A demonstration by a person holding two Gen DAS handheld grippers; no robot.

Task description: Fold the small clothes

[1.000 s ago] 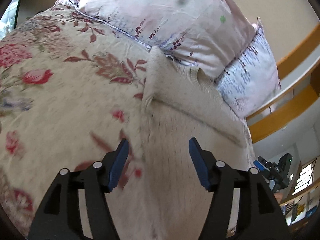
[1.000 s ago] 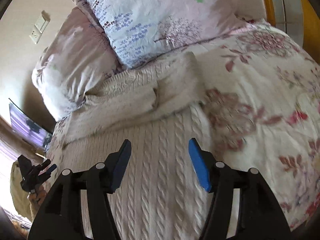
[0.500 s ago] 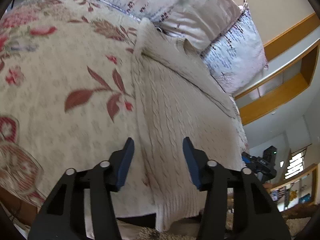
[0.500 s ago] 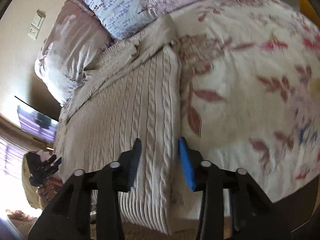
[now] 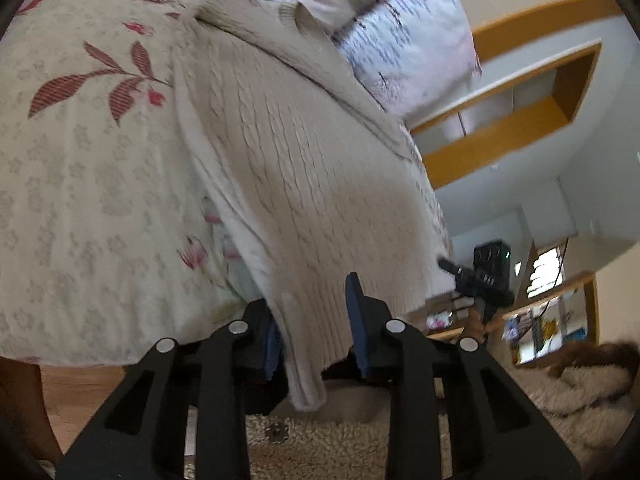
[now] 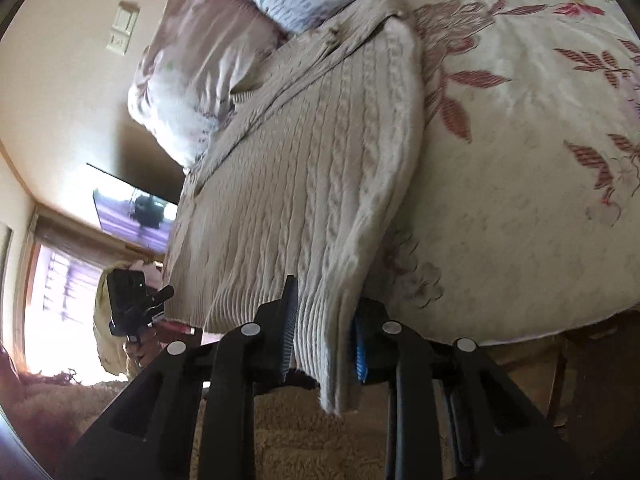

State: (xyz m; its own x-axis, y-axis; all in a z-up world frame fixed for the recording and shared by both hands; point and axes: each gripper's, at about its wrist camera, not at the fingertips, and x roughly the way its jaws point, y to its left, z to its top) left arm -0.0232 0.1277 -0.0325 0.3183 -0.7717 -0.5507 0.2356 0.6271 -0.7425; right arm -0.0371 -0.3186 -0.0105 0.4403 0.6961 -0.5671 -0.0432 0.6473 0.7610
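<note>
On the floral bedspread [image 5: 80, 184] lies your cream cable-knit sweater [image 5: 288, 168], collar end up against the pillows [image 6: 192, 80], ribbed hem hanging over the near edge of the bed above the shaggy rug [image 5: 344, 444].

Left gripper [image 5: 316, 332]: jaws narrowing, the hem's left corner between them. The fabric sits against the left pad; the right pad looks to stand just off it, so I can't call it gripped.

Right gripper [image 6: 324, 340]: jaws also narrowing on the hem's right corner. Both pads appear pressed to the rib, a tail of knit dangling below them.

What could go wrong, as I judge it:
- Thin bite. Each gripper has only the outer corner of the hem. Lift before the left one seats and that corner likely slips out, leaving you with a lopsided fold.
- Layers. At the hem you can't tell whether front and back are both caught. Catch one only and the sweater will open rather than fold.
- Stretch. Loose heavy knit; pull unevenly and the hem will skew or drag the body off the bed.
- Snag. Collar end sits against the pillows; carrying the hem too far up could bunch it there.

Containers: none in either view. The wooden wall shelf [image 5: 516, 100] is blurred; its contents can't be made out.
</note>
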